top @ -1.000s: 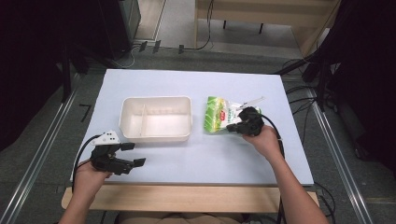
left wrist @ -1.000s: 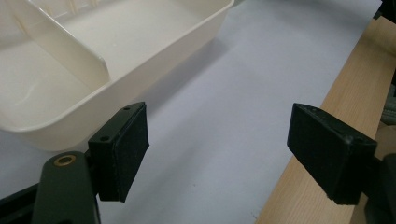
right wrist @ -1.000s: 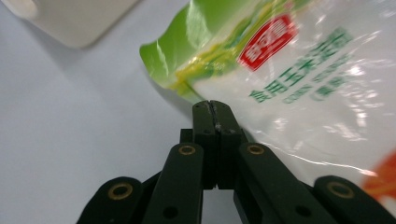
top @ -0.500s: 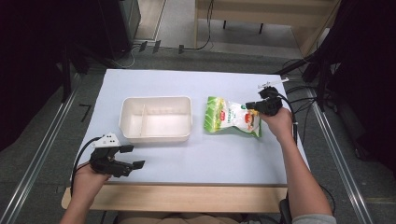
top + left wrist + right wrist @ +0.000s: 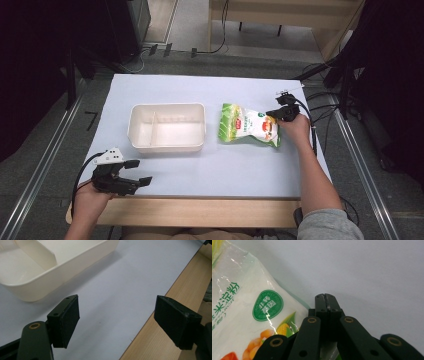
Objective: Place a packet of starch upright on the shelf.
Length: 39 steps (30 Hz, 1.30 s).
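Observation:
A green and white food bag (image 5: 247, 125) lies flat on the white table right of a cream tray (image 5: 167, 147). My right gripper (image 5: 278, 111) sits at the bag's far right corner, its jaws pressed together. In the right gripper view the shut jaws (image 5: 327, 298) reach past the bag (image 5: 242, 310) edge over bare table, and the bag's corner runs under the linkage. I see no film between the pads. My left gripper (image 5: 139, 171) rests open near the table's front left edge. Nothing lies between its pads (image 5: 71, 315), and the tray wall (image 5: 62, 272) stands beyond them.
The tray has a divider and holds nothing. A wooden strip (image 5: 200, 210) runs along the table's front edge. Cables (image 5: 320, 100) hang off the right side. Dark furniture and floor surround the table.
My right hand has moved right and away, from over the bag's right part to its far right corner. The bag now lies flatter and slightly further right. The left gripper has stayed put.

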Each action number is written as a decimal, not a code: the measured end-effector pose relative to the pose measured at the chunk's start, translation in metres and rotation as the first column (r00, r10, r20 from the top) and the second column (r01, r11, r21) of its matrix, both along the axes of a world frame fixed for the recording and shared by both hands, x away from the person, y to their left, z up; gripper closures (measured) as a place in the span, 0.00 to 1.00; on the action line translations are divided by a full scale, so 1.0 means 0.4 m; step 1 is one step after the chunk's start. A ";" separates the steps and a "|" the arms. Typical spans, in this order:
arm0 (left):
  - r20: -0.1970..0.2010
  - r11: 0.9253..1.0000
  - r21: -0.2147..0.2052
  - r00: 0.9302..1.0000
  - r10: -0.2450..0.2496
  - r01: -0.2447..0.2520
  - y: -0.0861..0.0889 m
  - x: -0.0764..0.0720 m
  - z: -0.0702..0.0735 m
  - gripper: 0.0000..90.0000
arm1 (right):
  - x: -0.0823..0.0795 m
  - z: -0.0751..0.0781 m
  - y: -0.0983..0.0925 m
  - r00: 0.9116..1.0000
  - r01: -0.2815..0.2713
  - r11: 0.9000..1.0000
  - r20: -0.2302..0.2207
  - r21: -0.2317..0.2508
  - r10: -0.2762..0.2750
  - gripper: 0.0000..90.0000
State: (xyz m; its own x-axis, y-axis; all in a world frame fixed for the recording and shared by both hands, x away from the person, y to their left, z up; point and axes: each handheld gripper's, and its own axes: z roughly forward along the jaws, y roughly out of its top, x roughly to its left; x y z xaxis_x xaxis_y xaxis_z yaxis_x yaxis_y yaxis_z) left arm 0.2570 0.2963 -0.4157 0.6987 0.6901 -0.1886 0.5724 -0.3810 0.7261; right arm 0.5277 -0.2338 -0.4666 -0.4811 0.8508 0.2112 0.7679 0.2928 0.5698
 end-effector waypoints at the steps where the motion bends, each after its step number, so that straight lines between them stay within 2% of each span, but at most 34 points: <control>1: -0.002 1.000 -0.001 1.000 0.000 0.000 -0.001 0.000 -0.001 0.24 | 0.000 -0.003 0.001 1.000 -0.002 1.000 0.003 -0.003 0.002 1.00; 9: -0.001 1.000 -0.001 1.000 -0.006 0.006 -0.003 0.007 0.000 0.24 | -0.010 -0.005 -0.002 1.000 0.001 1.000 0.009 0.001 -0.001 1.00; 14: -0.002 1.000 -0.001 1.000 -0.005 0.005 -0.003 0.013 0.001 0.24 | -0.020 -0.003 -0.011 1.000 0.001 1.000 -0.009 0.009 -0.001 1.00; 20: -0.015 1.000 0.001 1.000 -0.012 0.012 -0.008 0.026 -0.002 0.24 | -0.041 0.000 -0.018 1.000 -0.003 1.000 -0.015 -0.008 0.003 1.00; 29: -0.004 1.000 -0.012 1.000 -0.018 0.018 -0.012 0.046 0.002 0.24 | -0.100 0.003 -0.032 1.000 0.004 1.000 -0.030 -0.023 -0.005 1.00; 31: -0.005 0.999 -0.018 1.000 -0.026 0.026 -0.015 0.053 0.002 0.24 | -0.114 0.006 -0.035 0.999 0.005 1.000 -0.047 -0.026 -0.006 1.00; 39: 0.001 0.999 -0.022 0.999 -0.043 0.043 -0.025 0.071 0.006 0.24 | -0.170 0.007 -0.039 0.999 -0.016 0.999 -0.046 -0.032 0.014 1.00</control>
State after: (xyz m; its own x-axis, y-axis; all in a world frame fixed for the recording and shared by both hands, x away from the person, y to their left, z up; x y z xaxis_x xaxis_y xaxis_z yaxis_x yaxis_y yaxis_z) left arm 0.2855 0.2863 -0.4132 0.7275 0.6554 -0.2031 0.5554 -0.3887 0.7352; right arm 0.4598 -0.2495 -0.4637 -0.4843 0.8504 0.2057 0.7885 0.3223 0.5239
